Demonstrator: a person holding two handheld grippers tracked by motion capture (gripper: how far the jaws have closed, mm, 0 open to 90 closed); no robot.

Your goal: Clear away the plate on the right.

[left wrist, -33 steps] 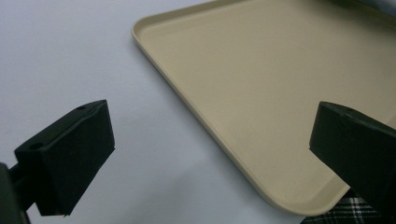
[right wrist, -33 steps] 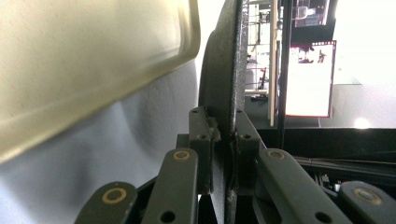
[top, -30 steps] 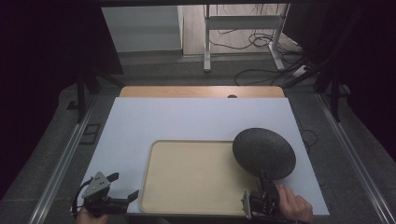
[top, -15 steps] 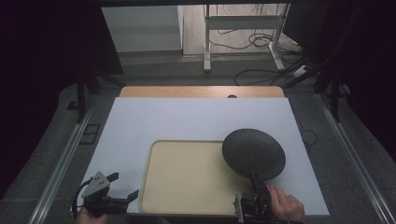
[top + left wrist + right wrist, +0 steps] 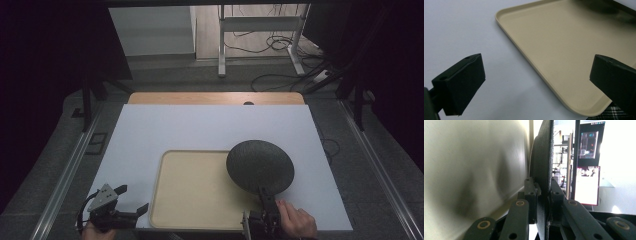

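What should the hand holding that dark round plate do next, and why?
Probably ease the dark round plate leftward and lower it flat onto the beige tray. The right gripper clamps its near rim, and the plate overlaps only the tray's right part.

A white table [image 5: 200, 130] is being backed by a wooden strip [image 5: 215, 98] along its far edge. Grey floor [image 5: 380, 165] is being crossed by cables [image 5: 280, 45] beyond, where a metal frame [image 5: 260, 30] is standing.

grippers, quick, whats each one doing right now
Left gripper: open, holding nothing, beside the beige tray.
Right gripper: closed on the rim of the dark round plate.
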